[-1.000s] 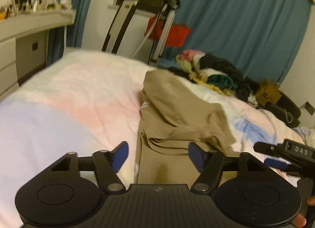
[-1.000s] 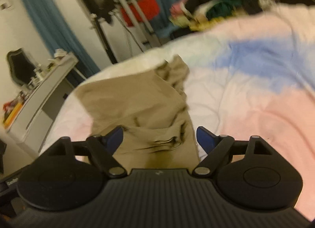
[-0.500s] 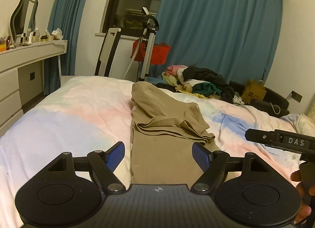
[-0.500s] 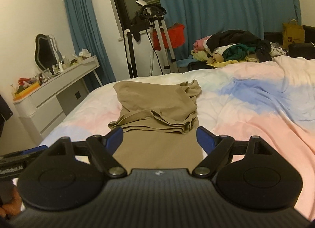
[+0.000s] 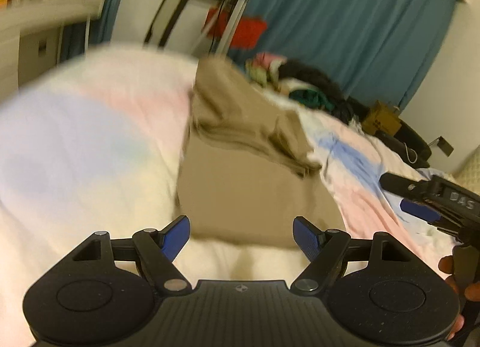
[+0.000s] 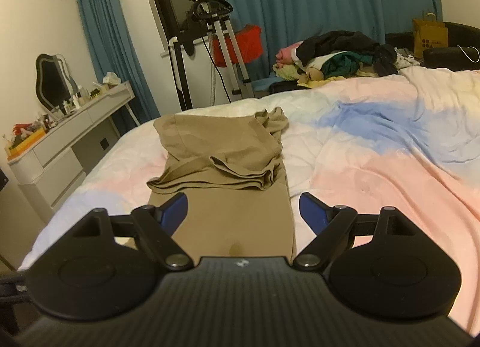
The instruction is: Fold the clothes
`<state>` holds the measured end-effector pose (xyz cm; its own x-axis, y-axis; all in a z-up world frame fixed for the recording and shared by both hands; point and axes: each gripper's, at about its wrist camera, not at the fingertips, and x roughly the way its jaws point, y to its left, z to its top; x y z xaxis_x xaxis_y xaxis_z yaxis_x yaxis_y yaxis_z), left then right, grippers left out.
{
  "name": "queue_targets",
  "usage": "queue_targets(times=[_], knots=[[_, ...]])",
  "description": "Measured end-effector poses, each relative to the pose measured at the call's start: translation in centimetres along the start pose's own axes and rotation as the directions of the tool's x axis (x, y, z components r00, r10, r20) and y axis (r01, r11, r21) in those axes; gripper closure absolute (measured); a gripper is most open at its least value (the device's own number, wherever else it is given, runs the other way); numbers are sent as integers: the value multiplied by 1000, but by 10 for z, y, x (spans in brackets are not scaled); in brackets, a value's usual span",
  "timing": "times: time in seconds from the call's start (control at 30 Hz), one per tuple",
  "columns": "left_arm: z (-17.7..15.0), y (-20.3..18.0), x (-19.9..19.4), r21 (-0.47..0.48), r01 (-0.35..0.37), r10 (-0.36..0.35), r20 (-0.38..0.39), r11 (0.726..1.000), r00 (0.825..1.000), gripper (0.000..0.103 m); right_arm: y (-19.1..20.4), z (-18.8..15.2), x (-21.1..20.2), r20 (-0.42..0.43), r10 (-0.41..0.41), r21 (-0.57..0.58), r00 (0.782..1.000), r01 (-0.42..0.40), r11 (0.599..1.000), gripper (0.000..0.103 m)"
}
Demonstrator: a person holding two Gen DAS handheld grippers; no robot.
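Note:
A tan garment (image 5: 249,179) (image 6: 222,173) lies lengthwise on the bed, its far half folded back into a bunched layer over the flat near half. My left gripper (image 5: 241,237) hangs open over the garment's near edge, nothing between its blue pads. My right gripper (image 6: 243,212) is open too, above the flat near part of the cloth, empty. In the left wrist view the right gripper (image 5: 426,206) shows from the side at the right edge, held by a hand. The left wrist view is blurred.
The bed's pastel pink, blue and white cover (image 6: 390,149) spreads to both sides. A heap of mixed clothes (image 6: 339,53) lies at the bed's far end. A white dresser with a mirror (image 6: 60,125) stands left; a stand with red cloth (image 6: 228,41) and teal curtains are behind.
The left wrist view has tipped down and swung, so the garment's near edge now lies between its pads. The right gripper settled level over the garment and has kept almost still since.

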<state>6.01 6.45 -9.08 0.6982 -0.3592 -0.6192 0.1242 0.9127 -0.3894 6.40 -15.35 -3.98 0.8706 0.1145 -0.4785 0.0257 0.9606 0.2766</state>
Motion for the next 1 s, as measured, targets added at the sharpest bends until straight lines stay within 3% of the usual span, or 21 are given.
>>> queue_targets(times=[0.13, 0.27, 0.4, 0.43, 0.47, 0.5, 0.53, 0.6, 0.7, 0.73, 0.8, 0.9, 0.93, 1.0], knots=[[-3, 21, 38, -152, 25, -40, -99, 988, 994, 26, 1, -3, 3, -16, -5, -1, 1000, 5, 1000, 20], [-3, 38, 66, -241, 35, -62, -104, 970, 993, 30, 1, -6, 8, -35, -5, -8, 999, 5, 1000, 20], [1, 54, 73, -349, 71, -92, -45, 935, 995, 32, 2, -7, 8, -19, -1, -17, 1000, 1, 1000, 21], [1, 57, 73, -370, 79, -98, -32, 926, 995, 33, 3, -7, 7, -6, 0, -27, 1000, 0, 1000, 40], [1, 60, 73, -391, 86, -103, -23, 916, 994, 35, 6, -6, 5, 2, -17, -53, 1000, 17, 998, 54], [0, 63, 73, -411, 94, -109, -14, 907, 994, 36, 8, -5, 4, 11, -34, -78, 999, 35, 996, 77], [0, 65, 73, -431, 101, -114, -5, 897, 993, 37, 9, -5, 3, 18, -49, -90, 999, 51, 995, 82], [1, 70, 73, -470, 113, -121, 12, 876, 993, 40, 6, -4, 3, 26, -33, -69, 999, 35, 997, 82], [3, 77, 72, -510, 126, -128, 32, 851, 991, 46, -6, 0, 6, 11, 57, 37, 998, -57, 998, 74], [3, 79, 71, -519, 129, -130, 36, 845, 991, 49, -12, 2, 9, 2, 104, 92, 995, -103, 990, 42], [3, 82, 72, -533, 133, -132, 40, 836, 990, 52, -27, 3, 17, -24, 222, 242, 975, -210, 947, 0], [3, 85, 72, -547, 135, -132, 45, 826, 990, 63, -43, -3, 29, -56, 329, 420, 943, -276, 865, 0], [2, 86, 72, -551, 136, -132, 47, 823, 990, 65, -46, -7, 34, -76, 342, 457, 937, -272, 847, 0], [3, 87, 71, -556, 144, -133, 59, 819, 989, 80, -54, -20, 46, -104, 344, 551, 933, -233, 801, 0]])
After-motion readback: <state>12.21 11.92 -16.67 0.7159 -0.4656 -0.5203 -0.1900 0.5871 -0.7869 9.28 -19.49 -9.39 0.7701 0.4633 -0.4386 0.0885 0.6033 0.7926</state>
